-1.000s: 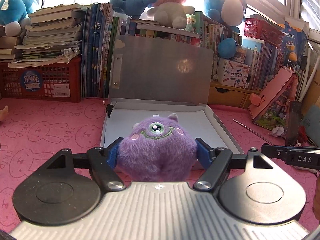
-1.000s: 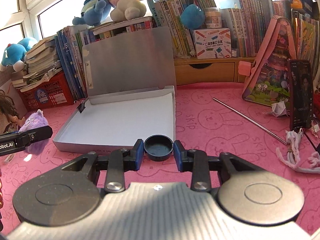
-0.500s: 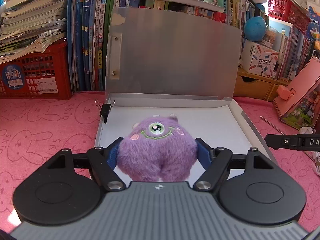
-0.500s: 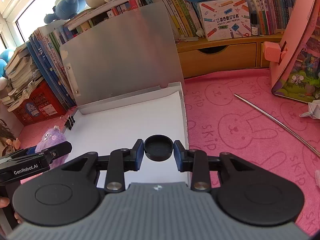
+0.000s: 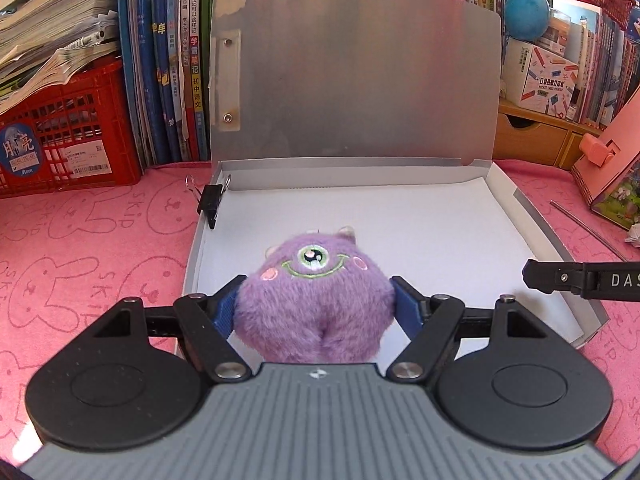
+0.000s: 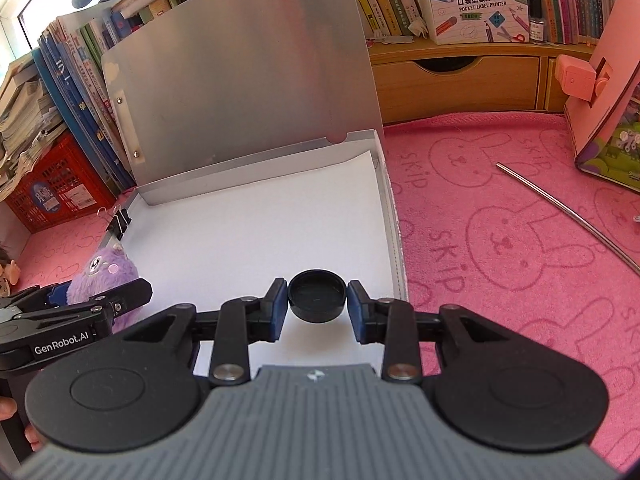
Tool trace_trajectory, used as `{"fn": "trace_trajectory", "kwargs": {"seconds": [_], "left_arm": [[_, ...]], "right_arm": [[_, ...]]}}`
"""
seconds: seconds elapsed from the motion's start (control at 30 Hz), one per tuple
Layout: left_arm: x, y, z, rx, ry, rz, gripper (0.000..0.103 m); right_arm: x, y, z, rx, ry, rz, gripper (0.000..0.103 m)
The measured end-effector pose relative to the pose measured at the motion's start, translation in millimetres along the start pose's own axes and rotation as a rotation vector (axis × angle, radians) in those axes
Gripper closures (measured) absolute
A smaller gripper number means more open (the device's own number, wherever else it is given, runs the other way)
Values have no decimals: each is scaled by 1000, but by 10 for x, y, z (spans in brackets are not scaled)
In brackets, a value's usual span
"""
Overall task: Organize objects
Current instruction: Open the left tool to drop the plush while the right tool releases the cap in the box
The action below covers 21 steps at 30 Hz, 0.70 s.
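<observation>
Plush [image 5: 314,304] fills my left hand-held gripper [image 5: 316,308]: its blue pads [image 5: 404,306] press into the purple fur on both sides, so it is clamped on the toy. The toy's one-eyed face points away from me, over the white sheet inside the open box [image 5: 560,248]. Whether it touches the sheet I cannot tell.

My right hand-held gripper [image 6: 317,306] grips a small black cap [image 6: 316,296] between its pads, hollow side up. It sits above the near right part of the same sheet, just inside the box's right wall [image 6: 394,224]; I cannot tell if it rests on the paper.

The box lies on the pink bench [image 6: 500,240] with its grey lid [image 5: 360,80] standing upright against a row of books [image 5: 168,60]. A black clip [image 5: 210,200] is fixed on the box's left wall near the far corner. A red crate [image 5: 64,140] stands left of the books. A metal rod [image 6: 568,212] lies on the bench, well right of the box.
</observation>
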State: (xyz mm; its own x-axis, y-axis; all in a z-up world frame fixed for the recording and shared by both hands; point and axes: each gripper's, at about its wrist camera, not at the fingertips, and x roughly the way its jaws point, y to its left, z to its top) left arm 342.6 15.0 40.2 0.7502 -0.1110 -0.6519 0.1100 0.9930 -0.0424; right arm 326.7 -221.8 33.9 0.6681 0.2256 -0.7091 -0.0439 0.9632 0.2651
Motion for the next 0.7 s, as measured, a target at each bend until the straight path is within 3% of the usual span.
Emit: {"fn": "trace_trajectory", "kwargs": {"seconds": [0.4, 0.43, 0.7], "left_arm": [[74, -47, -70, 45, 19, 30, 23], [63, -52, -69, 50, 20, 31, 22], [-198, -74, -34, 58, -37, 7, 13]], "right_arm": [[86, 3, -104, -25, 7, -12, 62], [82, 7, -107, -26, 3, -15, 49], [-65, 39, -133, -39, -20, -16, 40]]}}
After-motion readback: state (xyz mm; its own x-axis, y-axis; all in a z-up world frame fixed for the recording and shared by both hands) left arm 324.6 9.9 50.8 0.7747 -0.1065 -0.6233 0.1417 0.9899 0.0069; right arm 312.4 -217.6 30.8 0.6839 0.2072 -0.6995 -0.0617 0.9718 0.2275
